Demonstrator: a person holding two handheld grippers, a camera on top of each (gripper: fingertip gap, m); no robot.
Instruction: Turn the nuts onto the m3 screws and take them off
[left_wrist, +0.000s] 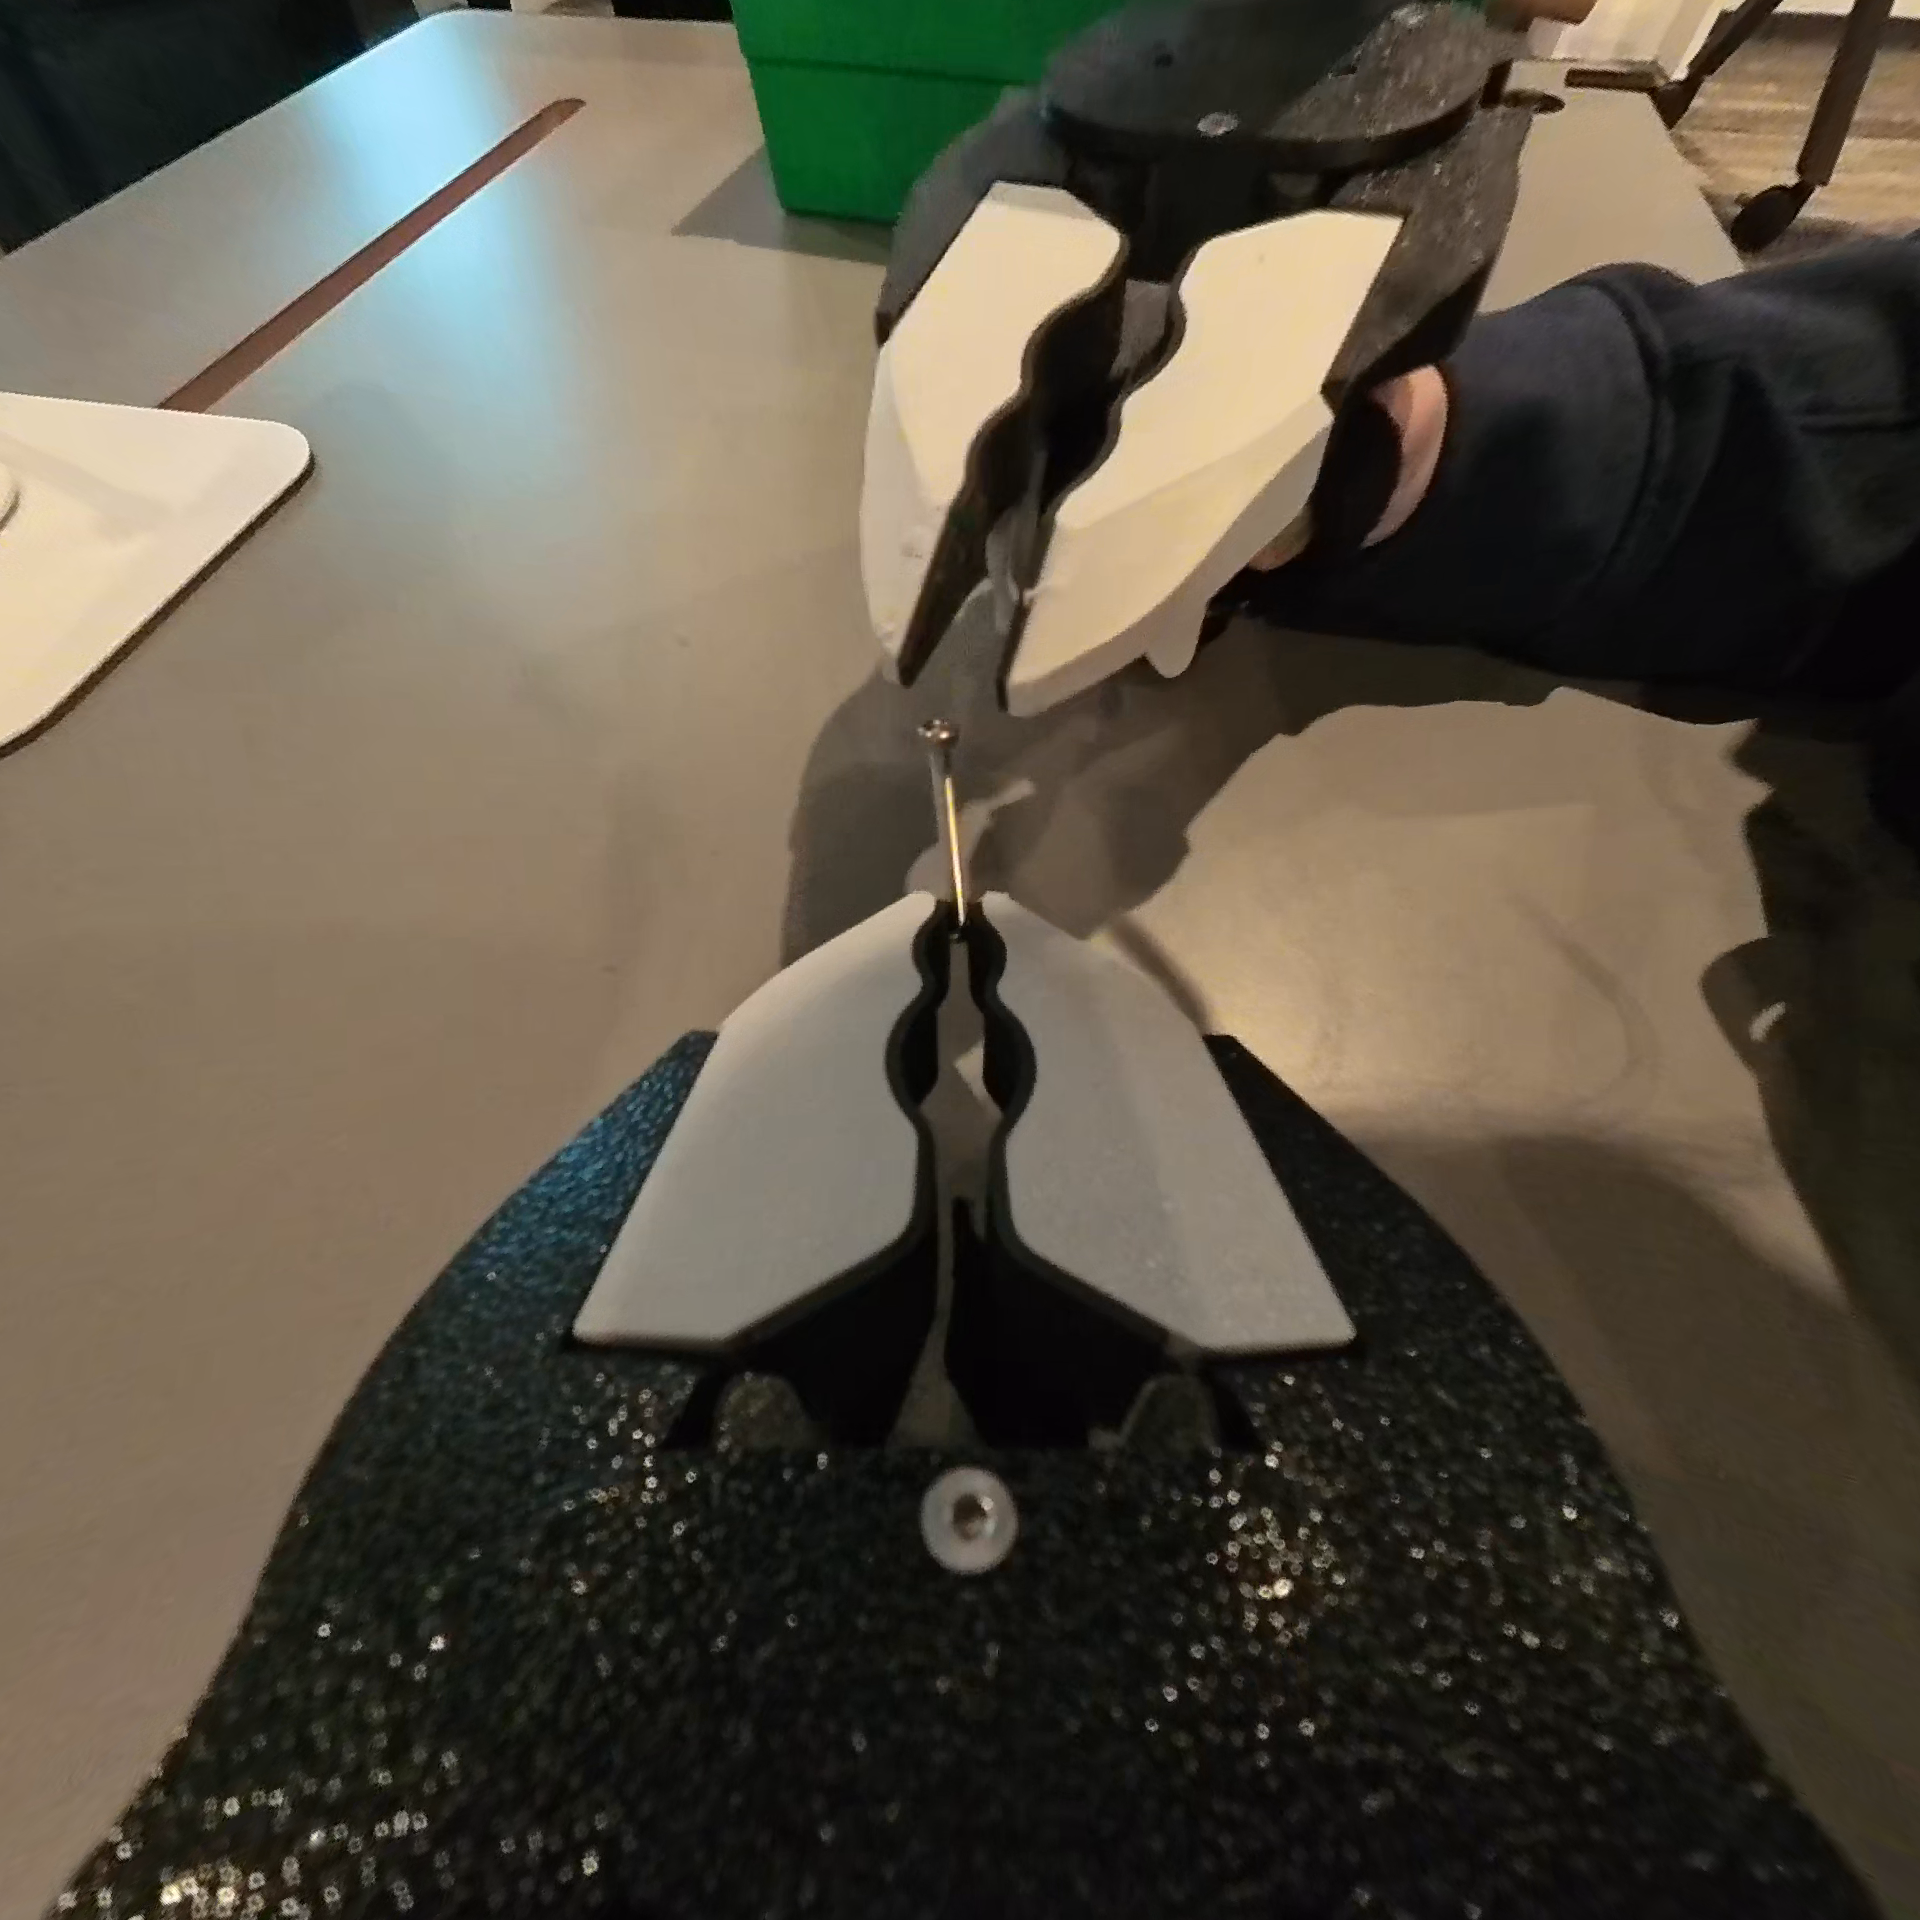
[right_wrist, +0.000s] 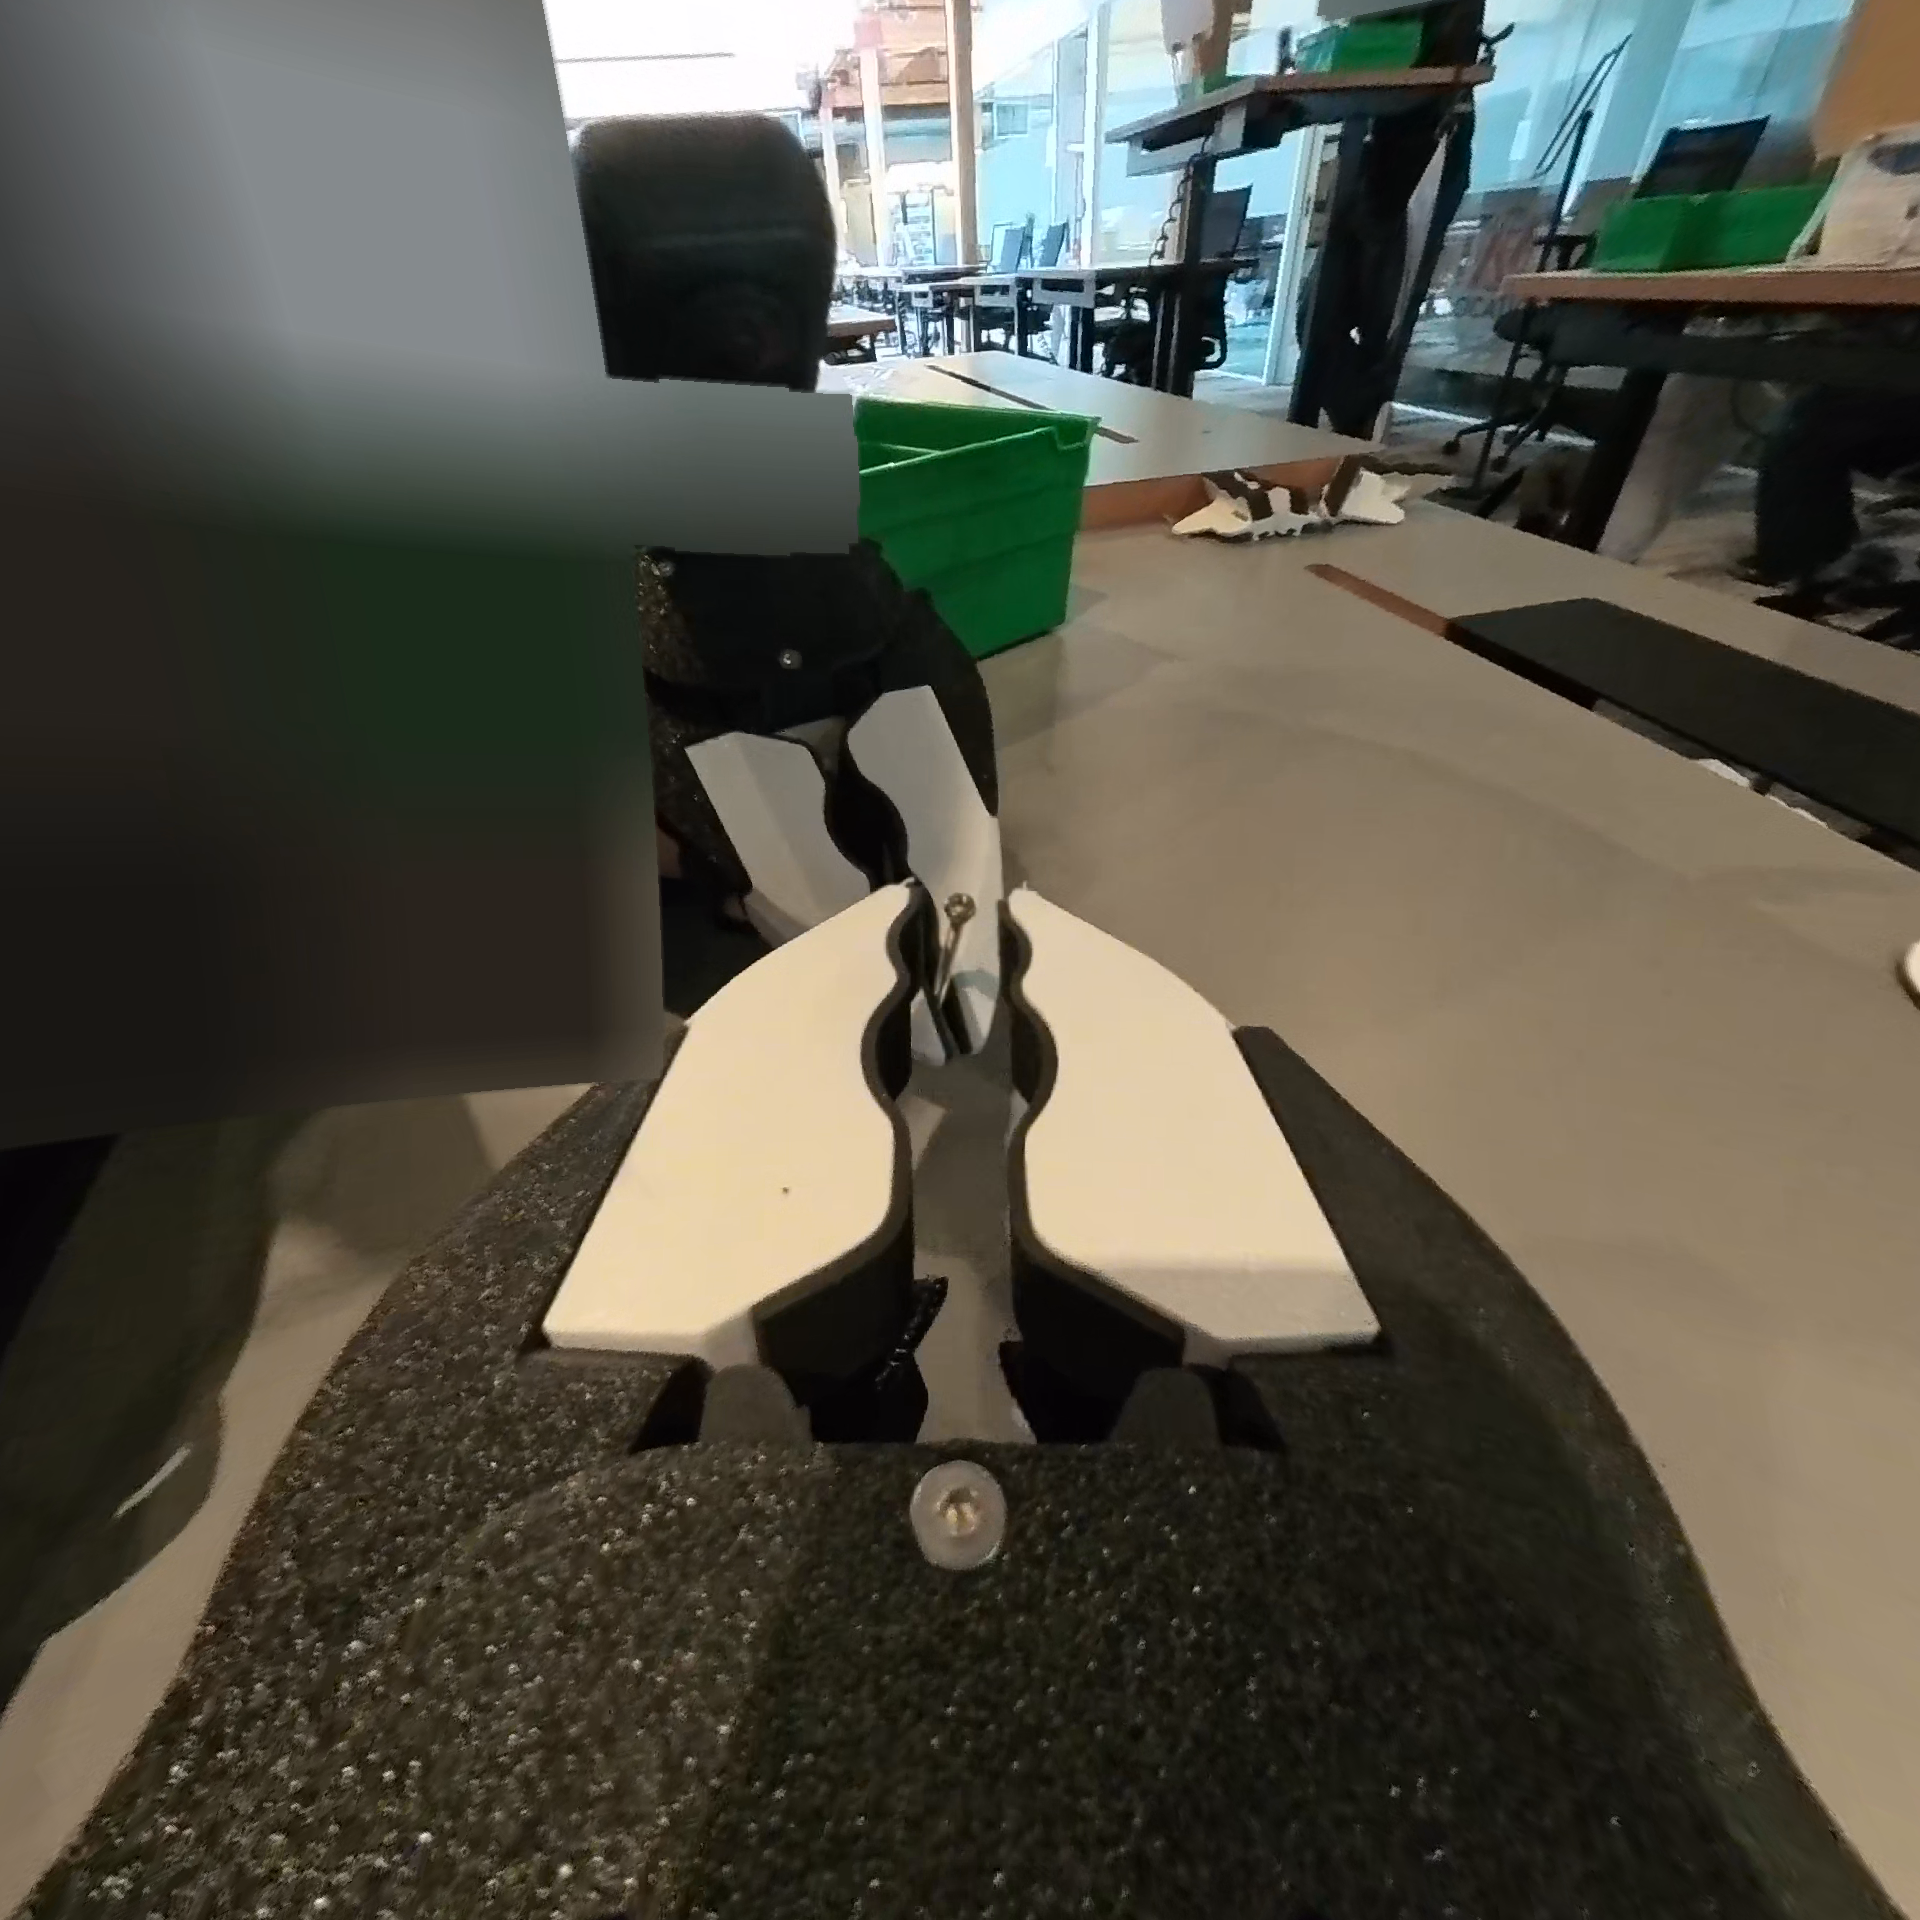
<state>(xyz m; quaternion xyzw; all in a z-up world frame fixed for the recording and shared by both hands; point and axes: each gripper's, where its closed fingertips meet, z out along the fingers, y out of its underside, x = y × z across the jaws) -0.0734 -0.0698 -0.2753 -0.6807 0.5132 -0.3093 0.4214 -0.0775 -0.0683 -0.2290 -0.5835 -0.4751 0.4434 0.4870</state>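
From the left wrist view, the left gripper (left_wrist: 954, 920) has its fingers pinched nearly together on the lower end of one slim metal screw (left_wrist: 951, 821), which stands straight out past the fingertips, head at the far end, its long axis running on from the fingers with a slight tilt. The right gripper (left_wrist: 951, 665) hangs just beyond and above that head, tips pointing down at it, narrowly parted; whether a nut sits between them I cannot tell. From the right wrist view, the right gripper's fingertips (right_wrist: 961, 894) stand a little apart, pressing on nothing I can see, and the screw's head (right_wrist: 958, 906) shows in the gap just ahead of them, shaft slanting away toward the left gripper below. I count one screw, two grippers, no visible nut, one green bin (right_wrist: 977, 520) well behind on the table (right_wrist: 1403, 935).
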